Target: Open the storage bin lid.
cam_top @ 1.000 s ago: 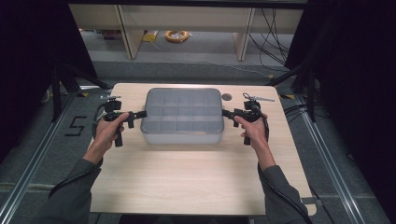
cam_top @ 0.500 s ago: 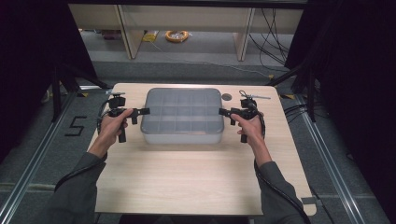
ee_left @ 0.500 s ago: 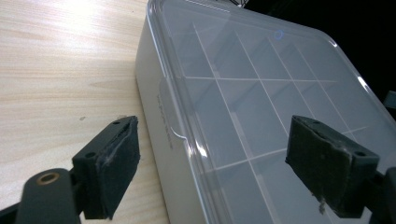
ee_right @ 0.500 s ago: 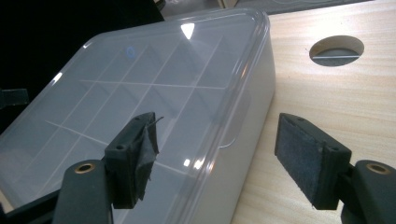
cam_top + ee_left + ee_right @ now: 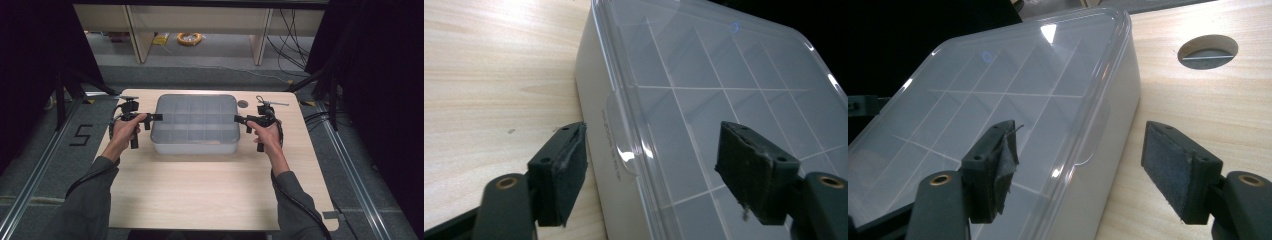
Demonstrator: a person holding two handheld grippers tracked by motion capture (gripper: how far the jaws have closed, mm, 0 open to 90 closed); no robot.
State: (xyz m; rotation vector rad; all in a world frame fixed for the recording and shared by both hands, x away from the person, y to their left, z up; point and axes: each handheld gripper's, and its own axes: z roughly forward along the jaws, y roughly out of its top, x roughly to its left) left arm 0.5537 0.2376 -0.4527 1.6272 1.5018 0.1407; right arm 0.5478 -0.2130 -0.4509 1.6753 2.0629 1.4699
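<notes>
A clear plastic compartment box (image 5: pixel 195 123) with its lid on sits at the back middle of the wooden table (image 5: pixel 210 190). My left gripper (image 5: pixel 156 117) is open at the box's left edge; in the left gripper view its jaws straddle the lid's latch tab (image 5: pixel 624 132) on the box (image 5: pixel 724 90), one jaw over the lid and one over the table. My right gripper (image 5: pixel 238 119) is open at the box's right edge, its jaws either side of the right latch tab (image 5: pixel 1093 135) of the box (image 5: pixel 1013 85). Neither gripper (image 5: pixel 651 167) (image 5: pixel 1080 167) presses on the box.
A round cable hole (image 5: pixel 243 104) (image 5: pixel 1208 49) lies in the tabletop behind my right gripper. The table's near half is bare wood. Shelving with a yellow coil (image 5: pixel 189 38) stands beyond the table; floor rails run along both sides.
Both grippers have moved slightly away from the person along the box's sides, now level with the middle of its short edges. The box has stayed put.
</notes>
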